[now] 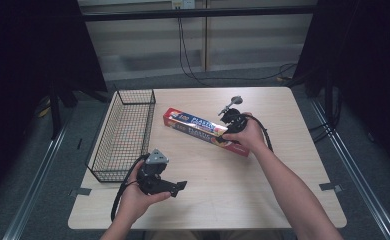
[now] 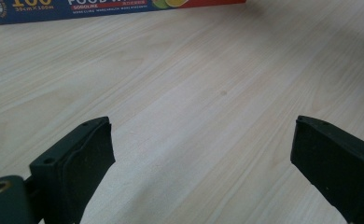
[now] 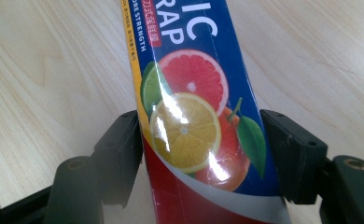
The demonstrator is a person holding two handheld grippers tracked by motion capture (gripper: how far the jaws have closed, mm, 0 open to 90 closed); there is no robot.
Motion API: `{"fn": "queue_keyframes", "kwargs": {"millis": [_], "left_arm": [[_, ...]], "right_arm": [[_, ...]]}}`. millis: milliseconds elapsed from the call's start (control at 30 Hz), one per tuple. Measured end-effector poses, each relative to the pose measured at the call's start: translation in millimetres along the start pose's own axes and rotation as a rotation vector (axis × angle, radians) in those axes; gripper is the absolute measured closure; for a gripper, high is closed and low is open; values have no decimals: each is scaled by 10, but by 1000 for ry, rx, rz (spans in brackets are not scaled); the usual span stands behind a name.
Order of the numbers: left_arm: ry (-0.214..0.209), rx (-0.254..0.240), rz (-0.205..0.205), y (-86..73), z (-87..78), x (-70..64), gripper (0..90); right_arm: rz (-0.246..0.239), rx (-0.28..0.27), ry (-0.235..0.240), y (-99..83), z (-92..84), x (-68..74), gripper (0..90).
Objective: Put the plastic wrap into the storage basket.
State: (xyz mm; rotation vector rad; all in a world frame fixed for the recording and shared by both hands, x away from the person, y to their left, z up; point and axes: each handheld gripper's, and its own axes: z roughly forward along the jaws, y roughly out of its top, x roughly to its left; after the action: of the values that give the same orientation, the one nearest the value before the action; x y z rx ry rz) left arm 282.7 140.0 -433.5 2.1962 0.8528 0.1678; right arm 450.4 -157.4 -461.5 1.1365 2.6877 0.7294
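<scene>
The pale wood table (image 1: 218,200) carries everything, and beyond its far edge lie grey floor and black cables. At its left side stands a black wire basket (image 1: 123,135), long and narrow, running from the far edge toward the near one. Just right of the basket lies a long plastic wrap box (image 1: 203,131), blue and red with citrus fruit printed on it, set at a slant across the middle of the table. The right gripper (image 3: 201,154) sits over the box's nearer end, its 2 jaws pressed against the box's 2 long sides. The left gripper (image 2: 203,163) hangs low over bare wood near the table's front edge, well apart from the box, with its 2 jaws spread wide and nothing between them.
</scene>
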Motion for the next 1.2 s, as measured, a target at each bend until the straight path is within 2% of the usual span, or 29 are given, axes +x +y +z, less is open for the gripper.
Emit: {"fn": "queue_keyframes", "kwargs": {"millis": [67, 100, 167, 233, 267, 433, 567, 700, 733, 767, 800, 833, 933, 967, 1033, 1200], "left_arm": [[0, -1, 3, 2, -2, -3, 59], [0, -6, 2, 2, 0, -8, 60], [-8, -8, 1, 2, 1, -7, 63], [-2, -4, 6, 5, -17, -6, 64], [-1, -3, 1, 5, -22, -7, 65], [-1, -7, -4, -1, -30, -2, 66], [2, -6, -3, -1, -36, 2, 66], [7, -9, -8, 0, -38, 5, 66], [6, -9, -6, 4, -37, 11, 66], [6, -9, -6, 4, -37, 11, 66], [6, -8, -5, 8, -34, 16, 66], [6, -8, -5, 8, -34, 16, 66], [7, 0, 1, 20, -44, 12, 66], [7, -13, -1, 24, -38, 11, 66], [12, -10, -2, 40, -44, 9, 66], [-3, -21, -16, 83, -44, 19, 66]], "right_arm": [[-11, 15, -1, 16, 13, 8, 363], [-53, 39, 0, 28, 6, -1, 376], [-52, 53, 10, 42, 3, 7, 384], [-85, 73, 23, 76, 4, 49, 411], [-81, 80, 25, 79, 2, 65, 420], [-106, 80, 27, 90, 6, 123, 445], [-82, 85, 20, 78, -6, 173, 447], [-83, 79, 23, 45, -28, 201, 448], [-98, 56, 17, 20, -49, 205, 448], [-98, 56, 17, 20, -49, 205, 448], [-71, 48, 24, -15, -85, 208, 449], [-65, 52, 25, -24, -100, 214, 449], [-74, 41, 22, -38, -153, 224, 450], [-72, 33, 36, -43, -190, 219, 450], [-66, 29, 39, -46, -216, 234, 450], [-80, 1, 48, -73, -319, 257, 452]]}}
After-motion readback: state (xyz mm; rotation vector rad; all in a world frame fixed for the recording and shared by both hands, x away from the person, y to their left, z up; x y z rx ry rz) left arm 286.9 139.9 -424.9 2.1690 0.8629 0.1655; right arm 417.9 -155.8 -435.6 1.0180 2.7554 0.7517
